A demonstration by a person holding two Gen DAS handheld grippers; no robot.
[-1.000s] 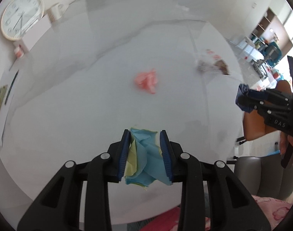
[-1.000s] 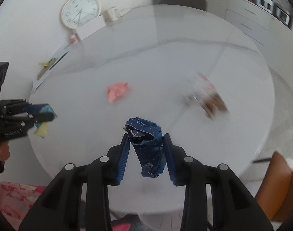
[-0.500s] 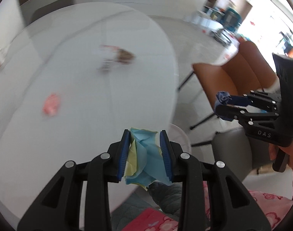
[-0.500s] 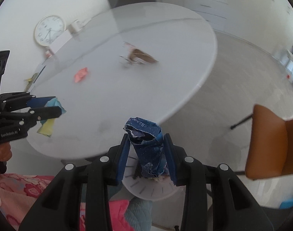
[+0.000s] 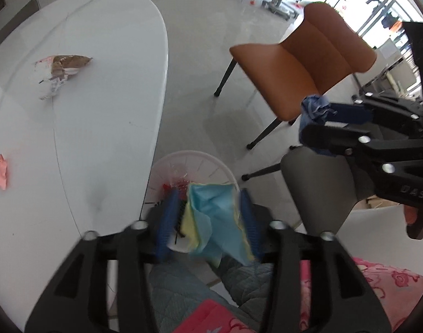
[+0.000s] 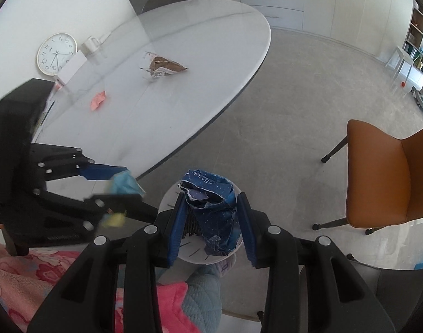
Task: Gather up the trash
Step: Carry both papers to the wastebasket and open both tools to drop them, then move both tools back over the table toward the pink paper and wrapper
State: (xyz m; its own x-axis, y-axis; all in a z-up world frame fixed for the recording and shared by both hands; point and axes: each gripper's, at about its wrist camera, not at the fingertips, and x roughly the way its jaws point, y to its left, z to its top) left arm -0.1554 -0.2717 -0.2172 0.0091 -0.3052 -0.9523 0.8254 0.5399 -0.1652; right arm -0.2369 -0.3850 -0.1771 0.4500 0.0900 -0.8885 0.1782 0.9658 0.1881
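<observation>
Closest, at 6 o'clock in the left wrist view: left gripper (image 5: pixel 208 217), pointing steeply down, jaws opening, with crumpled blue and yellow paper (image 5: pixel 211 216) between them; gap visible at the left pad, right pad still against the paper. Directly beneath: white wastebasket (image 5: pixel 211 158) on the floor, red scraps inside.

At 6 o'clock in the right wrist view: right gripper (image 6: pixel 211 222), pinching a crumpled dark blue wrapper (image 6: pixel 214 208) upright between both pads, above the same wastebasket (image 6: pixel 170 197). Below, a person's quilted blue slipper (image 6: pixel 206 291) and pink floral clothing (image 6: pixel 31 263).

Beside, at 3 o'clock in the left view: right gripper (image 5: pixel 319 122) with its blue wrapper (image 5: pixel 315 108). At 9 o'clock in the right view: left gripper (image 6: pixel 120 191).

Farther out, from 9 to 12 o'clock: white oval table (image 6: pixel 211 36), its edge just beside the wastebasket. Lying on it, well apart: pink paper wad (image 6: pixel 98 100) and torn brown and white wrapper (image 6: pixel 164 68).

At 3 o'clock: orange chair (image 6: pixel 389 177). Farthest, at 10 o'clock: round wall clock (image 6: pixel 56 54), leaning at the table's back edge.
</observation>
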